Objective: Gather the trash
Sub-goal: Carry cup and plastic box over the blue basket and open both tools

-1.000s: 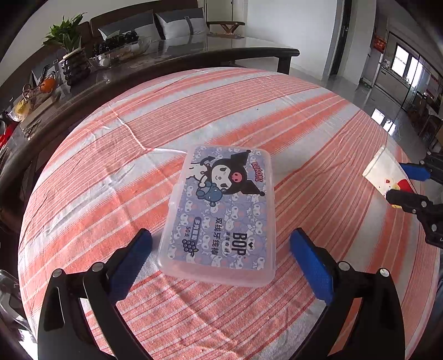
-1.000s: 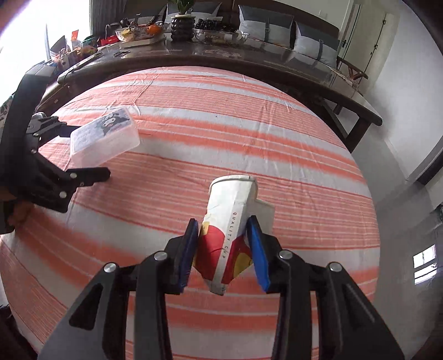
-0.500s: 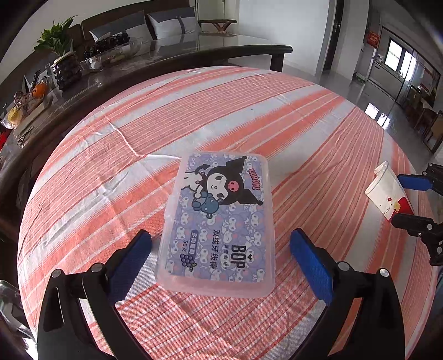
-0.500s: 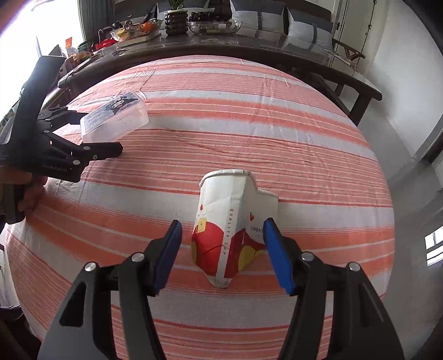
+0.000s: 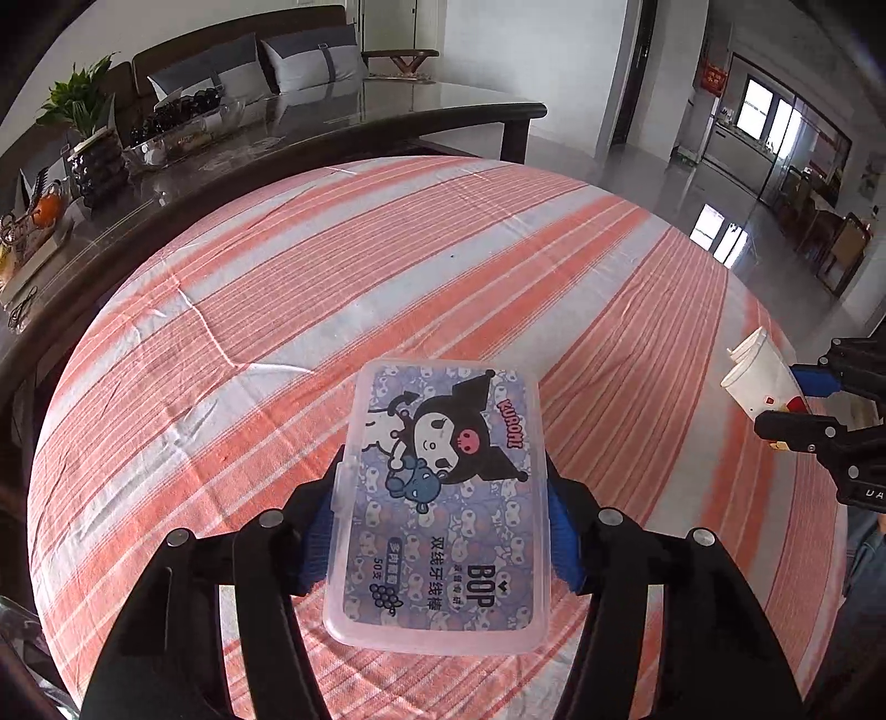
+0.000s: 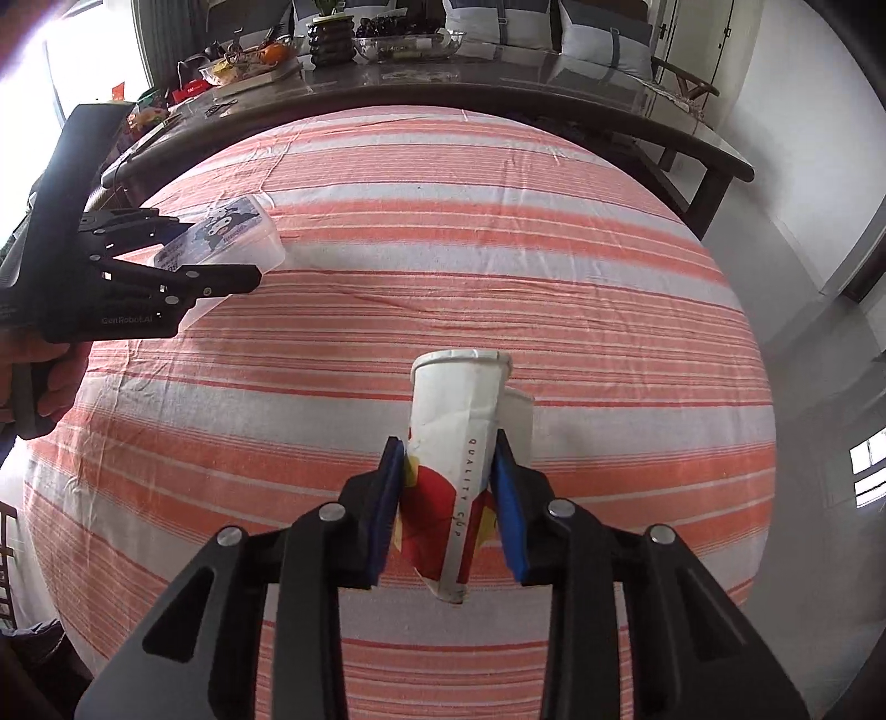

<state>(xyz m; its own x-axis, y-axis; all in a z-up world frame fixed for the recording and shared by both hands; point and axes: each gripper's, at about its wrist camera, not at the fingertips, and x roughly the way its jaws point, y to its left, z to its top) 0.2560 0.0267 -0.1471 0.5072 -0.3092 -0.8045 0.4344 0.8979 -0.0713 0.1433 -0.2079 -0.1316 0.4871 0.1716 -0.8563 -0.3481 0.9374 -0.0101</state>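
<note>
My left gripper [image 5: 443, 526] is shut on a clear plastic box with a purple cartoon label [image 5: 443, 498], its blue pads pressed to both long sides, held above the striped tablecloth [image 5: 387, 266]. My right gripper [image 6: 449, 493] is shut on a crumpled white paper cup with red and yellow print [image 6: 457, 443], rim pointing away. In the right wrist view the left gripper [image 6: 243, 266] and the box [image 6: 221, 238] show at the left. In the left wrist view the right gripper [image 5: 792, 399] and the cup [image 5: 758, 376] show at the right edge.
The round table carries an orange and white striped cloth [image 6: 498, 249]. Behind it stands a dark long table [image 6: 498, 83] with a potted plant [image 5: 83, 122], a fruit bowl [image 6: 410, 39] and small items. Tiled floor lies beyond the right edge.
My left gripper has closed on the plastic box and lifted it. My right gripper, open around the cup half a second ago, has closed on it again and raised it.
</note>
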